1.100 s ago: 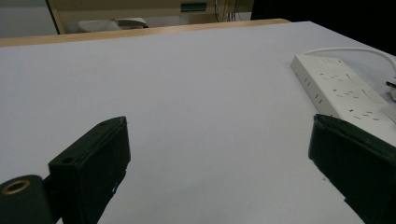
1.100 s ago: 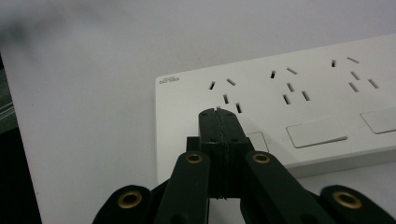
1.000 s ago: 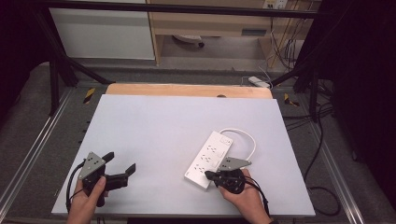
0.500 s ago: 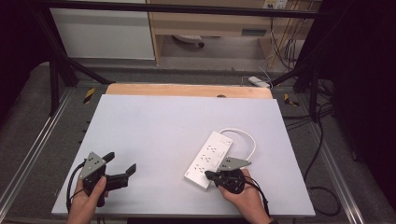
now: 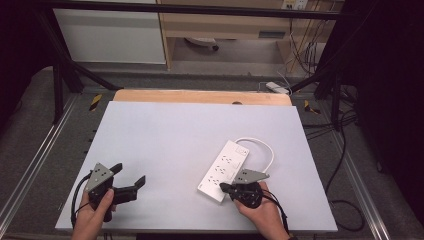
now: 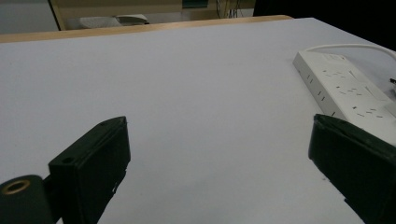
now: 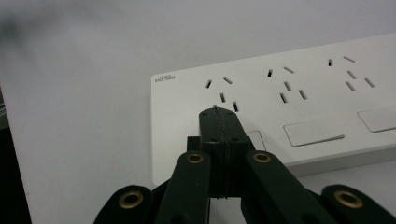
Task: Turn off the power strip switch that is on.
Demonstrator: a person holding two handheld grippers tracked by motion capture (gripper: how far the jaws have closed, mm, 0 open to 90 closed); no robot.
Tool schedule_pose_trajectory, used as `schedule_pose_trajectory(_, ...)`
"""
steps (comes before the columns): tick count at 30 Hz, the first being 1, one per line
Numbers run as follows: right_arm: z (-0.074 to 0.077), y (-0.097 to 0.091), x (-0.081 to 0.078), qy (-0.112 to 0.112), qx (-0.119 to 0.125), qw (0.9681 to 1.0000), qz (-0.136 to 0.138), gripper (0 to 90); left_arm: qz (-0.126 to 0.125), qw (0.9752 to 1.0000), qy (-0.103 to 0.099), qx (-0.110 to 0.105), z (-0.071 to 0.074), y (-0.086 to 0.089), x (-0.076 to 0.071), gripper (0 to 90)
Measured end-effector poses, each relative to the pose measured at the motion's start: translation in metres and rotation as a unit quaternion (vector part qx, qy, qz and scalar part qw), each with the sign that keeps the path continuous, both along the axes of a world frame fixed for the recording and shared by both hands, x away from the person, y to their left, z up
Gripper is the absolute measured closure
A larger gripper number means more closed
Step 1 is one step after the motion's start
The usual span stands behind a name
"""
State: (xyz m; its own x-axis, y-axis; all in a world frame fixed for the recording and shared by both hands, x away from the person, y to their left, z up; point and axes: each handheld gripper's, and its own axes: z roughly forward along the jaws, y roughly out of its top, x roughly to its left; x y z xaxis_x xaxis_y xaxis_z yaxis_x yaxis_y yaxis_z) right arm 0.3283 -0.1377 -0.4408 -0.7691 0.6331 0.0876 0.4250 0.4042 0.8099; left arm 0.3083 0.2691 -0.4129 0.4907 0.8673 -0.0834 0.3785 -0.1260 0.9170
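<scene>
Currently the right gripper (image 7: 218,114), jaws pressed together and empty, bears on a rocker switch of the power strip (image 5: 223,170) at the table's (image 5: 170,135) 4 o'clock; off-centre pressure could skid it, the wide-open left gripper (image 5: 131,176) idling at 8 o'clock.

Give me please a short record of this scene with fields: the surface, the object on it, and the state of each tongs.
surface: white table, wooden strip along its far edge
object: white power strip, lying flat at the person's right, its white cable looping behind it
left tongs: open, jaws wide apart, nothing between them, over bare table
right tongs: shut, jaws pressed together, tip over the near end of the power strip; whether it touches cannot be told
hands: one on each tongs, at the near edge
</scene>
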Motion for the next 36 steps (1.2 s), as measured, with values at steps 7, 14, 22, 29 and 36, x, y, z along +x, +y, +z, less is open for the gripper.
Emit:
schedule_pose_trajectory(7,-0.0010,0.0005,-0.0010,-0.003,-0.001,1.0000,0.001,90.0,0.000,1.0000,0.000,0.000,0.0001,0.0001,0.0000,5.5)
schedule_pose_trajectory(14,-0.0031,0.0032,-0.0026,-0.004,-0.004,0.9999,0.009,90.0,0.001,1.0000,0.000,0.000,0.0001,0.0003,-0.0001,5.5)
schedule_pose_trajectory(22,-0.0036,0.0020,-0.0019,-0.002,0.002,0.9999,0.010,90.0,0.000,1.0000,-0.001,0.000,0.0003,0.0006,0.0000,5.5)
schedule_pose_trajectory(29,-0.0036,0.0022,-0.0019,-0.003,0.002,0.9999,0.011,90.0,0.000,1.0000,-0.002,0.000,0.0002,0.0006,0.0002,5.5)
schedule_pose_trajectory(36,-0.0033,0.0022,-0.0018,-0.005,0.003,0.9999,0.011,90.0,0.000,1.0000,-0.001,-0.001,0.0002,0.0006,0.0000,5.5)
